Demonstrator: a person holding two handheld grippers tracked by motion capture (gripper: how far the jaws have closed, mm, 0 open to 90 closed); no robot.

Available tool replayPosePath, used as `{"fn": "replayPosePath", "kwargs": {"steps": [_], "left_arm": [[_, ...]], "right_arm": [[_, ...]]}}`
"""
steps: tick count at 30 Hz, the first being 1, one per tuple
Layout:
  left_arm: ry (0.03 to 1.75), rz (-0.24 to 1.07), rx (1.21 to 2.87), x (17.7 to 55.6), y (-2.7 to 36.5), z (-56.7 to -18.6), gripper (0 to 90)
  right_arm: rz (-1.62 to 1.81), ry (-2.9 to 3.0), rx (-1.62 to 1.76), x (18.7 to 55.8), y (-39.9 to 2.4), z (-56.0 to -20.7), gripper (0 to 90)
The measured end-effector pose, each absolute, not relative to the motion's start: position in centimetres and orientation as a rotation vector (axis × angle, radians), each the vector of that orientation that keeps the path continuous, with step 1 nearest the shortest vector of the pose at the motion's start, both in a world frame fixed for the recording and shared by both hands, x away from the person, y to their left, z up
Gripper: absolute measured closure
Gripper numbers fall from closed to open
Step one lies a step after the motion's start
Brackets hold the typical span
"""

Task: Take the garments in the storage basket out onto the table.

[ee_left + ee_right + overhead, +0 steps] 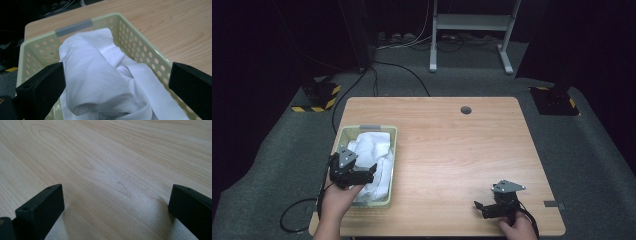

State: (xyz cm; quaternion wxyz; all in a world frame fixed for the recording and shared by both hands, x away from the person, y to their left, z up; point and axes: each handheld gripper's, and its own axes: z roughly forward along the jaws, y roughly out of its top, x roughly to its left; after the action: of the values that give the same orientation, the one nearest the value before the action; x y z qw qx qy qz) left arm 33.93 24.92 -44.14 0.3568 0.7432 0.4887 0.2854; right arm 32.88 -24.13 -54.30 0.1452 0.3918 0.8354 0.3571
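Observation:
A pale green perforated basket point(340, 137) point(140, 37) sits on the left part of the wooden table point(452, 135). Crumpled white cloth point(374, 150) point(100, 77) lies heaped inside it. My left gripper point(354, 172) point(116, 82) hovers over the near end of the basket, open, its jaws spread wide on either side of the cloth without holding it. My right gripper point(484, 207) point(116, 207) stands open near the table's front right, low over bare wood point(112, 170), nothing between its jaws.
A grey tape strip point(74, 27) marks the basket's far rim. A dark round hole point(466, 109) lies near the table's far edge. A grey tab point(554, 204) sits at the front right edge. Beyond the table are cables, a white stand point(472, 30) and yellow-black striped bases point(317, 95).

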Motion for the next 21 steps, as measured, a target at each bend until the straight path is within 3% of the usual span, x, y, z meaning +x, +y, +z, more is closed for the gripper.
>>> {"fn": "replayPosePath", "kwargs": {"steps": [21], "left_arm": [[1.404,0.628,1.977,36.6,25.2,-46.1,1.6]], "right_arm": [[1.033,2.406,1.13,32.9,-24.2,-54.3,0.0]]}}
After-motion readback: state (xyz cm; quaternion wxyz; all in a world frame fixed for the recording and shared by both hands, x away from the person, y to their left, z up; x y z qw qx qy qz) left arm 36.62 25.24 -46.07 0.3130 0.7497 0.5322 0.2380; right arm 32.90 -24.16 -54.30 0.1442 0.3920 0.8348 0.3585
